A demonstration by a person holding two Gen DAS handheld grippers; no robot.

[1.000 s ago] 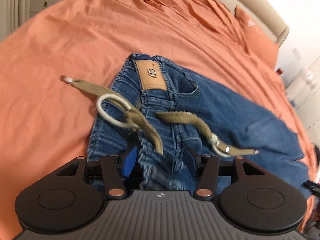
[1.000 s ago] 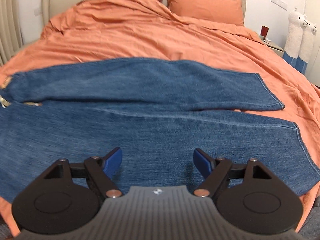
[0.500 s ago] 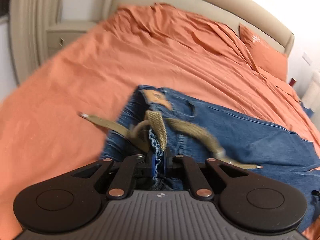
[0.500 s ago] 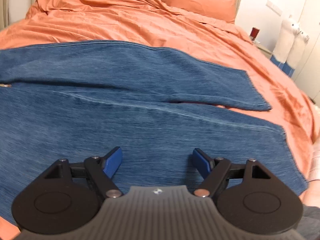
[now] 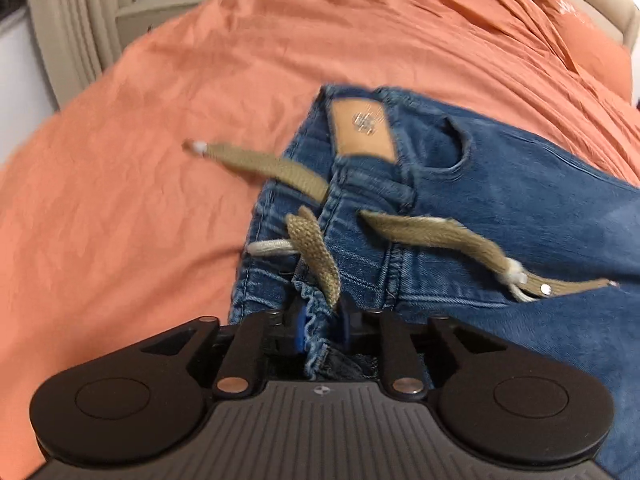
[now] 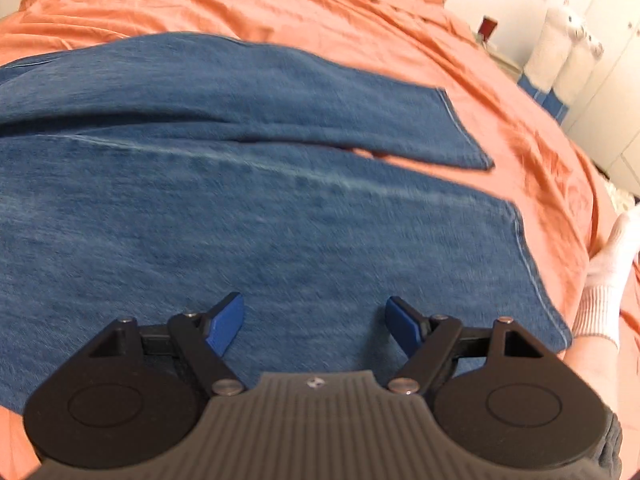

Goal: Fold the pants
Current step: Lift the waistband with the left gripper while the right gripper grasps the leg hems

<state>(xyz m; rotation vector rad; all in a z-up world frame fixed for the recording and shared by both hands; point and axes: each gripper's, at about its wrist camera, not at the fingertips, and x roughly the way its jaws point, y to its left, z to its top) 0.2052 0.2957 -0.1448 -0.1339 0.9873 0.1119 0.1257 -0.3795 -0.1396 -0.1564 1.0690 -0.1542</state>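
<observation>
Blue jeans lie spread on an orange bed, with a tan leather patch and a khaki woven belt loose at the waist. My left gripper has a bunched fold of the waistband between its blue pads; the jaws are opening, and the denim still fills the gap. In the right wrist view both legs of the jeans run side by side to the right. Low over the near leg, my right gripper stands open with nothing between its fingers.
The orange duvet covers the whole bed, with a pillow at the headboard. A bedside cabinet stands at the far left. A person's foot in a white sock rests by the near hem. Plush toys stand at the far right.
My left gripper went from open to shut on the waistband fold, then its jaws widened slightly, and it drew the waist closer. The right gripper sank closer to the near leg and stayed open.
</observation>
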